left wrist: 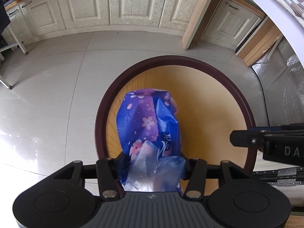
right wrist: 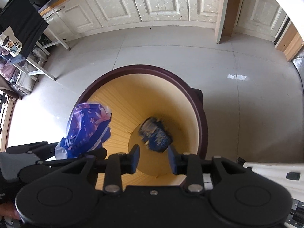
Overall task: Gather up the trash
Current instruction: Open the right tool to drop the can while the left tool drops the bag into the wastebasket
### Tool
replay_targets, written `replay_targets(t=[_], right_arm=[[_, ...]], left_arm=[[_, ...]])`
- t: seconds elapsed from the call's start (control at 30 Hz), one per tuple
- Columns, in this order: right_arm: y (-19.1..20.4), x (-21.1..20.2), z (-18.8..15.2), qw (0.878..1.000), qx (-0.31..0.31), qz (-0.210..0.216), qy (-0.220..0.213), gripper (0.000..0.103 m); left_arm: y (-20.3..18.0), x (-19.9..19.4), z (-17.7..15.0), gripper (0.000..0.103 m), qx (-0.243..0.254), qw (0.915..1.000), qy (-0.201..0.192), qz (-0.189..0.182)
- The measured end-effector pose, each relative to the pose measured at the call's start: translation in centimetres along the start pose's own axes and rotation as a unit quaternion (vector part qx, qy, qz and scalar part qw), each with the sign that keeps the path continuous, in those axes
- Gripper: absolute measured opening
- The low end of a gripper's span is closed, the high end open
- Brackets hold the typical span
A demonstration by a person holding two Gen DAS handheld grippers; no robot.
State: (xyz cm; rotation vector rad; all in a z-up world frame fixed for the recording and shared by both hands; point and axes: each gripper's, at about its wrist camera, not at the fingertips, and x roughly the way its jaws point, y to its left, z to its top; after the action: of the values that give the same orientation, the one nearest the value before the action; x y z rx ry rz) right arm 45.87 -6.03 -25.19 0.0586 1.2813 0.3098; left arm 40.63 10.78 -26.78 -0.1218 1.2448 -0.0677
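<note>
A blue and purple flowered plastic bag (left wrist: 148, 121) sticks out from between the fingers of my left gripper (left wrist: 154, 158), filling the gap and touching both pads. It hangs over the round bin (left wrist: 100, 114), which has a dark rim and yellow inside. In the right wrist view the same bag (right wrist: 87, 131) stands at the bin's left rim. My right gripper (right wrist: 153, 157) is open over the bin (right wrist: 201, 114) with nothing between its pads. Below it a dark blue packet (right wrist: 155, 134), blurred, is near the bin's bottom. One right finger (left wrist: 239, 138) shows at the right edge of the left wrist view.
Pale tiled floor (left wrist: 57, 87) surrounds the bin. Cream cabinet doors (left wrist: 133, 1) run along the back, with a wooden post (left wrist: 201, 17) at the right. A metal rack (right wrist: 38, 57) holding bags and a black cloth stands at the left. A foil-covered surface (left wrist: 281, 87) lies at the right.
</note>
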Motion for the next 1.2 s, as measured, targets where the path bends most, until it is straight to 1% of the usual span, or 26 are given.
replay_targets(t=[0.13, 0.3, 0.37, 0.4, 0.47, 0.53, 0.57, 0.8, 0.87, 1.0, 1.07, 1.2], right_arm=[[-0.2, -0.4, -0.2, 1.000, 0.009, -0.001, -0.003, 0.034], [-0.6, -0.9, -0.5, 1.000, 0.007, -0.008, -0.003, 0.034], [-0.4, -1.1, -0.5, 1.000, 0.002, -0.014, -0.005, 0.037], [-0.4, -1.2, -0.6, 1.000, -0.001, -0.017, -0.006, 0.038], [-0.3, -1.4, -0.8, 1.000, -0.007, -0.024, -0.008, 0.042], [-0.3, -1.6, -1.0, 0.999, -0.009, -0.029, -0.011, 0.048], [-0.3, -1.8, -1.1, 0.999, -0.008, -0.031, -0.013, 0.049], [-1.0, -2.4, -1.8, 0.999, 0.000, -0.045, -0.020, 0.054], [-1.0, -2.6, -2.2, 0.999, 0.000, -0.049, -0.021, 0.060], [-0.7, -2.8, -2.9, 0.998, -0.005, -0.061, -0.025, 0.066], [-0.8, -3.0, -3.2, 0.998, -0.004, -0.062, -0.027, 0.070], [-0.8, -3.6, -3.9, 0.996, -0.008, -0.078, -0.042, 0.078]], left_arm=[[0.1, -0.2, -0.1, 0.055, -0.001, 1.0000, 0.001, 0.004], [-0.2, -0.5, 0.0, 0.065, 0.003, 0.9999, 0.000, 0.010], [-0.3, -0.7, -0.1, 0.071, 0.003, 0.9999, -0.001, 0.013], [-0.4, -0.8, -0.1, 0.073, 0.003, 0.9999, -0.002, 0.015], [-0.3, -1.0, -0.2, 0.080, 0.004, 0.9999, -0.003, 0.015], [-0.4, -1.3, -0.4, 0.085, 0.005, 0.9999, -0.006, 0.014], [-0.3, -1.4, -0.5, 0.087, 0.005, 0.9999, -0.008, 0.014], [-0.1, -2.1, -0.8, 0.089, 0.003, 0.9998, -0.009, 0.017], [-0.1, -2.2, -1.0, 0.091, 0.002, 0.9998, -0.008, 0.017], [0.1, -2.7, -1.4, 0.093, 0.001, 0.9998, -0.010, 0.020], [0.3, -3.0, -1.6, 0.094, 0.001, 0.9997, -0.013, 0.021], [0.9, -3.9, -2.4, 0.097, -0.004, 0.9995, -0.020, 0.024]])
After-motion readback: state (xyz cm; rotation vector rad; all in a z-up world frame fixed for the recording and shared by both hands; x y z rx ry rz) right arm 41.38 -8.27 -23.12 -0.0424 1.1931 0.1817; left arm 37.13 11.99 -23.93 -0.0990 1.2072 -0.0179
